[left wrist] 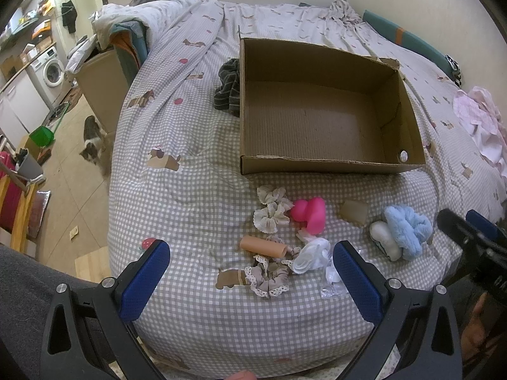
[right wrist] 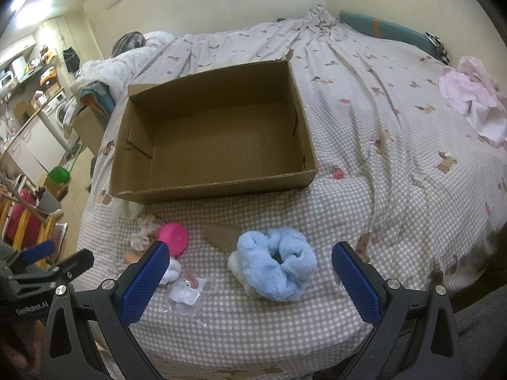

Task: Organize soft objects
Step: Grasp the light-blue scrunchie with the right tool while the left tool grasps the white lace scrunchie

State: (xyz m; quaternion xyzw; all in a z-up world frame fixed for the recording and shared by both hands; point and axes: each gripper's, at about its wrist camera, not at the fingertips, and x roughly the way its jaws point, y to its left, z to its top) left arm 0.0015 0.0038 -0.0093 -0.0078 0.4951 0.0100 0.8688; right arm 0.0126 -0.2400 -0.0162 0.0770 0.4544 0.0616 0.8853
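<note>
- Where the grey-and-white checked bedspread [left wrist: 196, 196] rounds down over the near edge of the bed, the open brown cardboard box [left wrist: 320, 117] sits further in, with nothing inside it; it is the landmark for every entry below.
- Left gripper [left wrist: 252, 280]: blue-padded fingers spread wide, holding nothing, hovering on the near side of the box above the bed's edge.
- Right gripper [right wrist: 247, 280]: fingers likewise spread wide and unloaded, near side of the box, with the fluffy light-blue scrunchie [right wrist: 279, 262] lying between them in its view.
- Open room: a bare strip of bedspread between the box's near wall and the small items; more bare cover to the box's left.
- Cream lace scrunchies [left wrist: 271, 210]: just before the box's near wall.
- Bright pink rubber toy [left wrist: 309, 213]: beside them, to the right.
- Tan cardboard scrap [left wrist: 354, 211]: further right, near the blue scrunchie.
- White padded item [left wrist: 385, 237]: touching the blue scrunchie, partly under it.
- Peach tube [left wrist: 263, 247], beige lace-trimmed scrunchie [left wrist: 269, 277], white cloth bundle [left wrist: 312, 255], clear plastic packet [right wrist: 187, 294]: nearest the bed's edge.
- Dark striped cloth [left wrist: 228, 88]: against the box's left wall.
- Pink crumpled garment [right wrist: 475, 101]: well to the box's right.
- Cat [left wrist: 93, 141]: on the floor, left of the bed.
</note>
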